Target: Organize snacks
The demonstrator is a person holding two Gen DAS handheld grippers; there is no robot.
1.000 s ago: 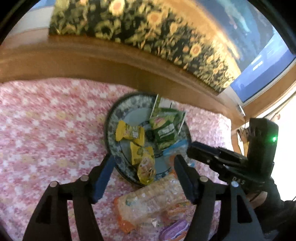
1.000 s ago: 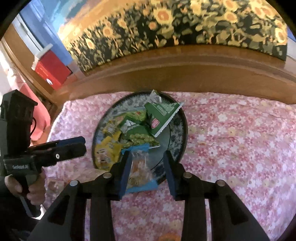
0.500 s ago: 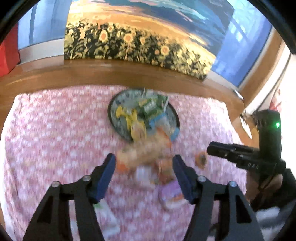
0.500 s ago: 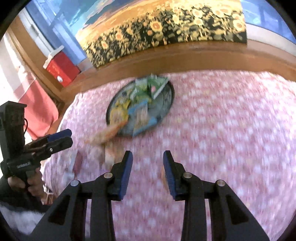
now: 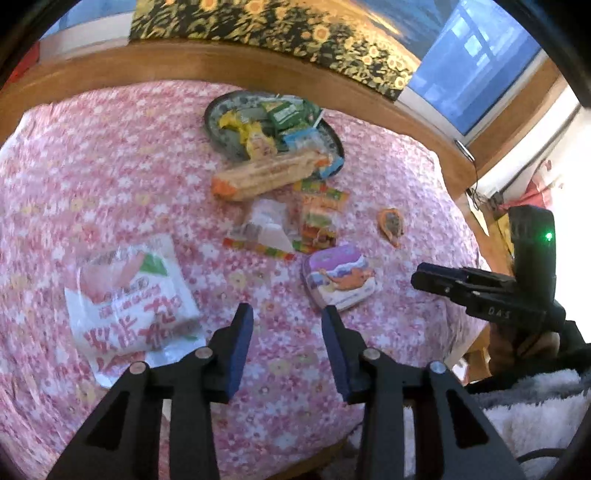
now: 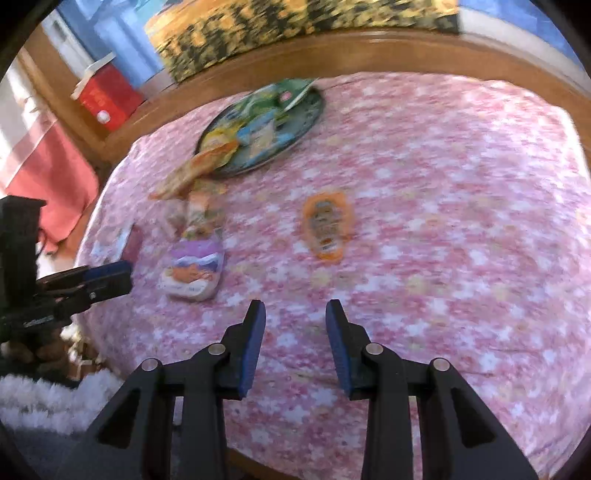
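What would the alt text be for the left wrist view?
The open left gripper hovers above a pink floral tablecloth strewn with snack packets, near a purple pouch and a white bag; a plate of snacks sits farther back.

Pink floral tablecloth [image 6: 424, 192] over table; red box with white lid [image 6: 105, 96] beyond; sunflower-print cloth [image 5: 280, 33] behind.

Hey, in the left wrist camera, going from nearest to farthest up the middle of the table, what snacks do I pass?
Purple packet → clear wrapped candy packet → long orange cracker pack → round plate piled with snacks.
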